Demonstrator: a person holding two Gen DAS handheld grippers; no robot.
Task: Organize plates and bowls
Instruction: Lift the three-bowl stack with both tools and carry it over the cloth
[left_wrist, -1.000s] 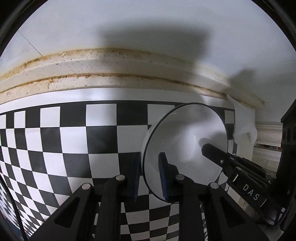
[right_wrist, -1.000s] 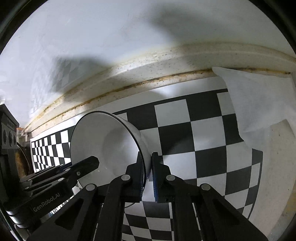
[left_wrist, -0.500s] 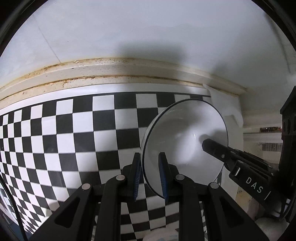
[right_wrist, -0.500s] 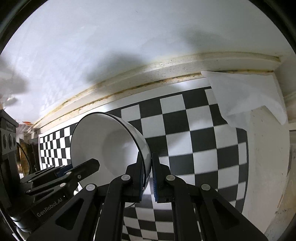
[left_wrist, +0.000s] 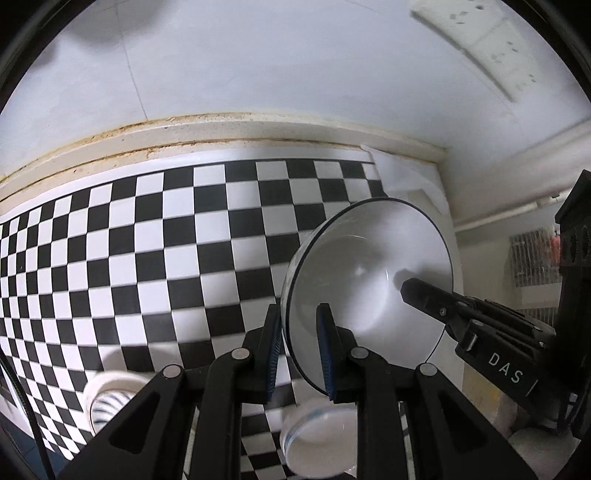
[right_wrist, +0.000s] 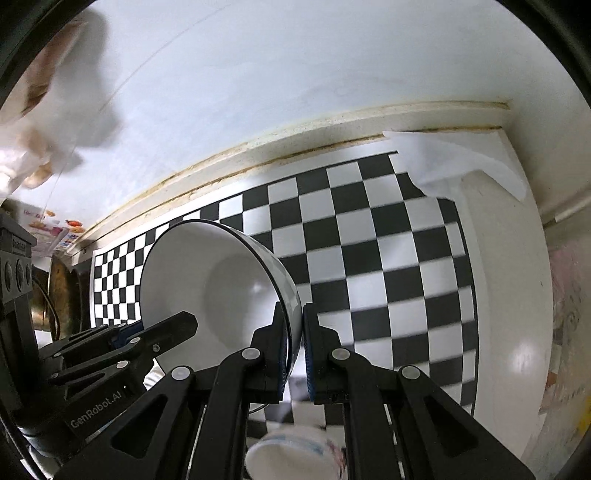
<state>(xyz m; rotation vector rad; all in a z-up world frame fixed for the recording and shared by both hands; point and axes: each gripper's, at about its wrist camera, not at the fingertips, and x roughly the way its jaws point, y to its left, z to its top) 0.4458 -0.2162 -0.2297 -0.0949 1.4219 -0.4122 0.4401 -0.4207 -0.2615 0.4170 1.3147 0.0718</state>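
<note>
Bowl (left_wrist: 369, 280), white with a thin dark rim, is held tipped on edge in the air above the checkered mat (left_wrist: 147, 258), which serves as landmark; the mat covers the counter (right_wrist: 509, 295) up to the wall. Left claw (left_wrist: 301, 350) has its two blue pads either side of the rim, one inside and one outside the wall, nearly closed but with a small gap showing on the outer side. Right claw (right_wrist: 295, 347) is clamped tight on the opposite rim. Judged ceramic: rigid, moderately heavy, glazed and therefore slippery, and liable to chip or break if dropped. The rim is the only practical hold; a two-point grip on opposite edges limits swing. Below the bowl, on the mat's near edge, lie a smaller white bowl with a blue band (left_wrist: 317, 439) and, to its left, a striped cup (left_wrist: 107, 398).
</note>
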